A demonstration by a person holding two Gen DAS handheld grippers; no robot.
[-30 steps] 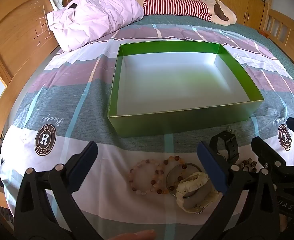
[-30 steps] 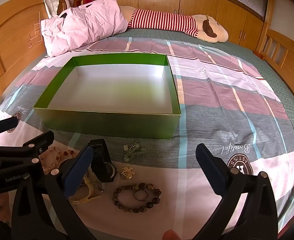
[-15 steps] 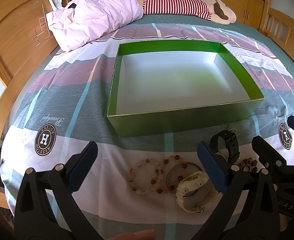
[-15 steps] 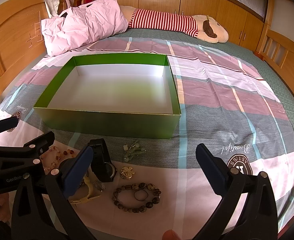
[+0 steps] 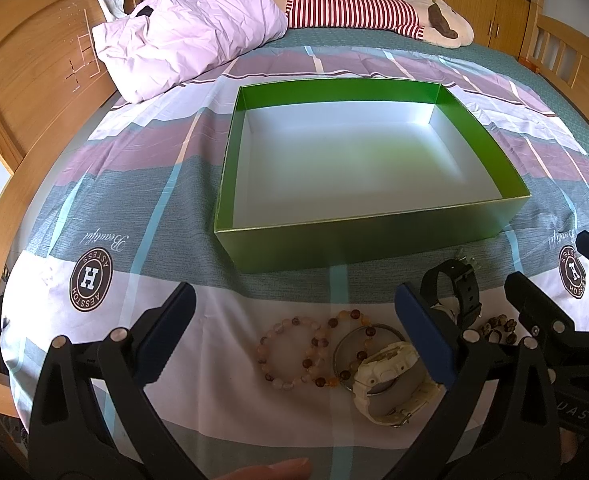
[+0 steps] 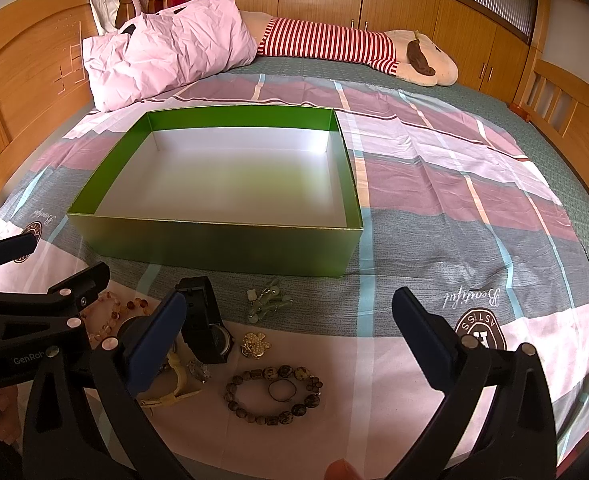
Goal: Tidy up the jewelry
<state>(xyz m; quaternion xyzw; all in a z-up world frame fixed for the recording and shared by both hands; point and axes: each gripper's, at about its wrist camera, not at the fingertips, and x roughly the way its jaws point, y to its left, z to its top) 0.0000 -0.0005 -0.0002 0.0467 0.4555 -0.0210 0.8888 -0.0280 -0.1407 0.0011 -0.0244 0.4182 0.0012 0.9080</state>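
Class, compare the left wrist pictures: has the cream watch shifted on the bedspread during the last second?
No. The cream watch lies at the same spot beside the bead bracelets, just as far in front of the green box. Only the camera drifted slightly.

Wide-open right gripper (image 6: 290, 324) hovers above a brown stone-bead bracelet (image 6: 273, 394) before an empty green cardboard box (image 6: 214, 244).
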